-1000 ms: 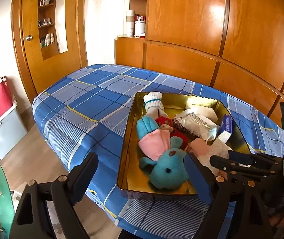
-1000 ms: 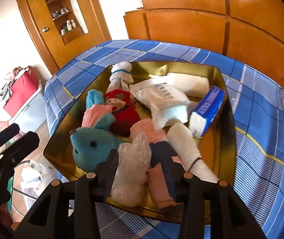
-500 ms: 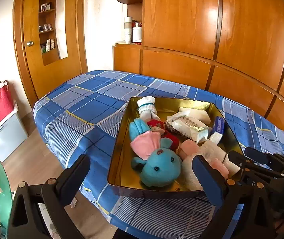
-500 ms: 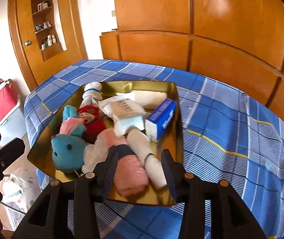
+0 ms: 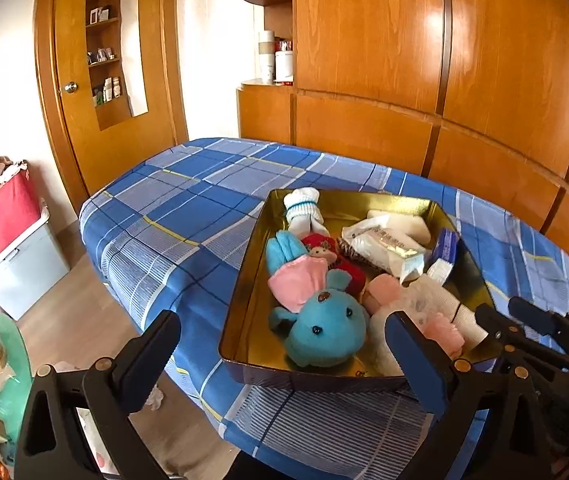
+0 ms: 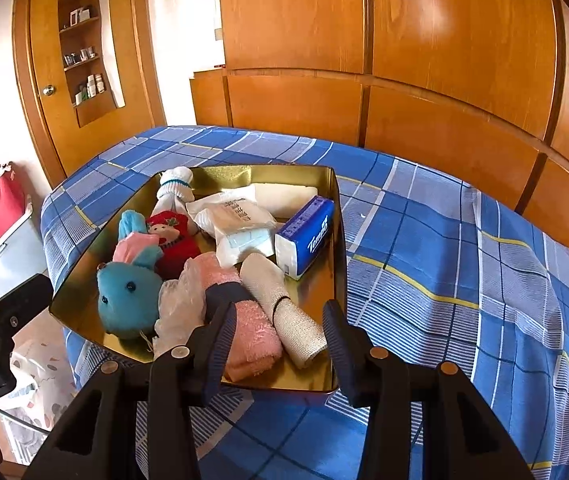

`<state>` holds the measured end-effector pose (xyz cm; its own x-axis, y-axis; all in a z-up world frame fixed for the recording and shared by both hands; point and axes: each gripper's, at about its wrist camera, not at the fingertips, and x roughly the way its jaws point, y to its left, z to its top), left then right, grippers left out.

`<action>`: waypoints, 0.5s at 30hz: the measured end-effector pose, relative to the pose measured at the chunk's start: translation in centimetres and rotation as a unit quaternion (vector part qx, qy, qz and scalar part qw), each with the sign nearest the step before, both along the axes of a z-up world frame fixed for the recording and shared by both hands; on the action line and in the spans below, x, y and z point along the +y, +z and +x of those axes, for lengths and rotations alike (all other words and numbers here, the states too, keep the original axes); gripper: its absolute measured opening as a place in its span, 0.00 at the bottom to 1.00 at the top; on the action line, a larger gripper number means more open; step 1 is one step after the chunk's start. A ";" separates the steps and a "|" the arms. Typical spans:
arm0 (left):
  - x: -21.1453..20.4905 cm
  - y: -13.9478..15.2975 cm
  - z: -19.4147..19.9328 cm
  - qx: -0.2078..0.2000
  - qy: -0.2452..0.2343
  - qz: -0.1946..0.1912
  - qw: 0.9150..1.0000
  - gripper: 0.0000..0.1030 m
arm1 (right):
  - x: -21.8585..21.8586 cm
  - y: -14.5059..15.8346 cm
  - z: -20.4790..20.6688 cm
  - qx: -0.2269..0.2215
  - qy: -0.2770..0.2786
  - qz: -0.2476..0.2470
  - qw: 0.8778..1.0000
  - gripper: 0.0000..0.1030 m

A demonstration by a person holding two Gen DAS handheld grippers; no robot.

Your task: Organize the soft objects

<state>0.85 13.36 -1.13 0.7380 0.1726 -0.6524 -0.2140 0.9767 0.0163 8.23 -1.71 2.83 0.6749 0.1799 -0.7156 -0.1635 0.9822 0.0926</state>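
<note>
Both grippers are seen drawn back from the gold tin (image 6: 334,240) since the earlier frames, and the tin now looks smaller on the blue checked bedspread (image 6: 424,248). Soft objects are kept inside it: a teal plush (image 6: 128,300) at 8 o'clock, a pink towel roll (image 6: 252,332) at 6. The left gripper (image 5: 284,344) is spread wide, its jaws just opened, nothing between. The right gripper (image 6: 280,344) is held narrower, pads apart, empty.
</note>
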 end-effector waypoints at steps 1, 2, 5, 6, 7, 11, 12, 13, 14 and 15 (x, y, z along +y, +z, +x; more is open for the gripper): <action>0.0 0.1 -0.1 -0.003 0.000 -0.002 1.000 1.00 | 0.1 0.1 0.0 -0.001 0.001 -0.001 1.000 0.44; 0.1 0.2 -0.2 -0.008 0.000 -0.007 1.000 1.00 | 0.1 0.1 0.0 -0.002 0.001 -0.001 1.000 0.44; 0.4 0.7 -0.5 -0.021 0.003 -0.017 1.000 1.00 | 0.2 0.4 -0.2 -0.008 -0.002 -0.004 1.000 0.44; 0.5 0.8 -0.6 -0.024 0.005 -0.017 1.000 1.00 | 0.2 0.6 -0.3 -0.012 -0.005 -0.005 1.000 0.44; 0.5 1.0 -0.6 -0.028 0.008 -0.016 0.999 1.00 | 0.2 0.7 -0.4 -0.014 -0.007 -0.005 1.000 0.44; 0.6 1.2 -0.8 -0.034 0.014 -0.013 0.999 1.00 | 0.2 1.2 -0.6 -0.024 -0.011 -0.008 1.000 0.44; 0.6 1.2 -0.8 -0.034 0.015 -0.012 0.999 1.00 | 0.3 1.3 -0.6 -0.025 -0.012 -0.009 1.000 0.44; 0.6 1.2 -0.8 -0.034 0.015 -0.011 0.999 1.00 | 0.3 1.3 -0.6 -0.027 -0.012 -0.010 1.000 0.44; 0.6 1.2 -0.9 -0.035 0.015 -0.010 0.999 1.00 | 0.3 1.3 -0.7 -0.027 -0.012 -0.010 1.000 0.44; 0.6 1.2 -0.9 -0.036 0.015 -0.009 0.999 1.00 | 0.4 1.3 -0.7 -0.026 -0.012 -0.010 1.000 0.44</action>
<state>-0.10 13.93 0.11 0.7773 0.1845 -0.6015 -0.2430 0.9699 -0.0165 7.57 -1.36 4.17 0.7158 0.1485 -0.6823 -0.1440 0.9875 0.0639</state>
